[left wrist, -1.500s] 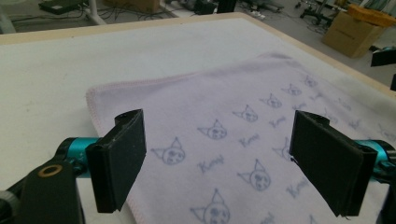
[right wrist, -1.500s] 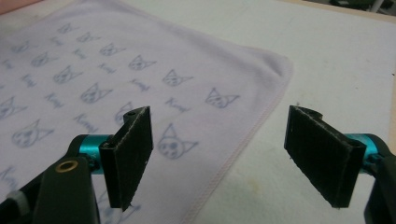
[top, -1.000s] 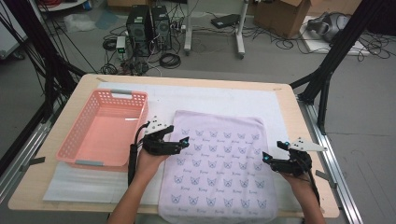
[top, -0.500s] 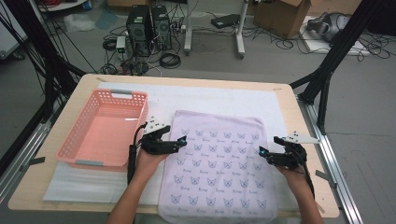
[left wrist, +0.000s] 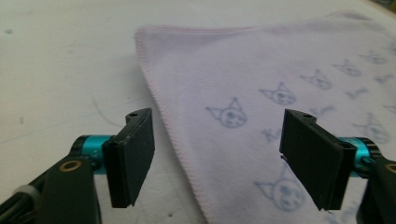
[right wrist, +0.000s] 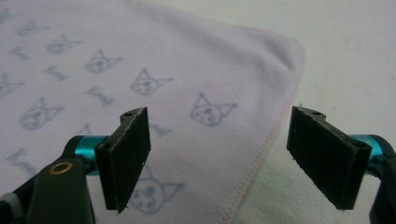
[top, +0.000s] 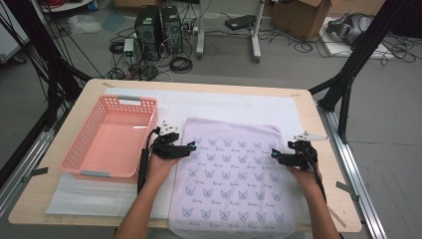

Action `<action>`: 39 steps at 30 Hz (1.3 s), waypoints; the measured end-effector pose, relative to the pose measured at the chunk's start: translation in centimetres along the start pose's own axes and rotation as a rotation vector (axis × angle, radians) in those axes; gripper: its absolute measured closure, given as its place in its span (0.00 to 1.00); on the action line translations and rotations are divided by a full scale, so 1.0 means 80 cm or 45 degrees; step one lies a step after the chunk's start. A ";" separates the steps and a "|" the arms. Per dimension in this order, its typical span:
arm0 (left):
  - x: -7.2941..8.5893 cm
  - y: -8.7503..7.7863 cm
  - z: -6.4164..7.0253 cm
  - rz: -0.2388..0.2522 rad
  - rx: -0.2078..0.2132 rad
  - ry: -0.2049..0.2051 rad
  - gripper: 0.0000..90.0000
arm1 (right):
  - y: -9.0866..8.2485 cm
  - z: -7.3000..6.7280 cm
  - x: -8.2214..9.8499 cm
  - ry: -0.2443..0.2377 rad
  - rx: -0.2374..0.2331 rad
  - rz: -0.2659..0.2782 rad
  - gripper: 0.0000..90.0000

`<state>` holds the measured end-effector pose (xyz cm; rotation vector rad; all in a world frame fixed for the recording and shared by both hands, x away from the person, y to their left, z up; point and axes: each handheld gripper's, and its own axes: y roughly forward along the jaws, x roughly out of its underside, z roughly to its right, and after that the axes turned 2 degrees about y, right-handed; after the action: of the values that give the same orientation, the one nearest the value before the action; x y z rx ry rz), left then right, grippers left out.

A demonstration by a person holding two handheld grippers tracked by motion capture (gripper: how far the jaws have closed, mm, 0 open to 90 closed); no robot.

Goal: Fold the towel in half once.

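Towel [top: 234, 184], pale lilac, cat print, flat on white mat [top: 224, 107] mid-table, near end draping over table edge. We judge it light, limp, non-slip, not fragile; will sag once lifted. Best hold: stitched side hems. Left gripper [left wrist: 219, 154] straddles left hem, jaws wide, just been closing, not pinching. Right gripper [right wrist: 219, 158] straddles right hem, jaws wide, just been closing, cloth untouched. Pink basket [top: 112, 142] left, apart

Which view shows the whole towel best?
The high view: the towel lies flat with its full outline, between the left gripper and right gripper. The left gripper view gives one stitched edge and far corner close up; the right gripper view gives the opposite edge and corner.
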<state>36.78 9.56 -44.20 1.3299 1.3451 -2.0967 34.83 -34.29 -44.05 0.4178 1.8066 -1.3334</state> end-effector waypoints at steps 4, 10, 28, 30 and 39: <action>0.003 0.009 -0.004 -0.094 -0.033 -0.002 0.37 | 0.006 0.005 0.002 0.031 0.038 -0.053 0.40; 0.004 0.010 -0.002 -0.119 -0.077 0.054 0.45 | 0.010 0.000 0.001 -0.006 0.066 -0.096 0.54; -0.018 -0.007 -0.006 0.019 -0.078 -0.060 0.98 | 0.000 0.023 -0.023 0.116 0.064 0.005 0.98; -0.019 -0.010 -0.006 0.010 -0.063 -0.051 0.98 | -0.002 0.023 -0.022 0.106 0.050 0.005 0.98; -0.012 -0.039 -0.002 0.028 0.020 -0.083 0.98 | -0.033 0.009 -0.010 0.060 -0.034 0.061 0.98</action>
<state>35.31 11.05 -41.73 1.2650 1.2846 -2.1213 33.87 -35.80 -41.83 0.4791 1.8398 -1.2752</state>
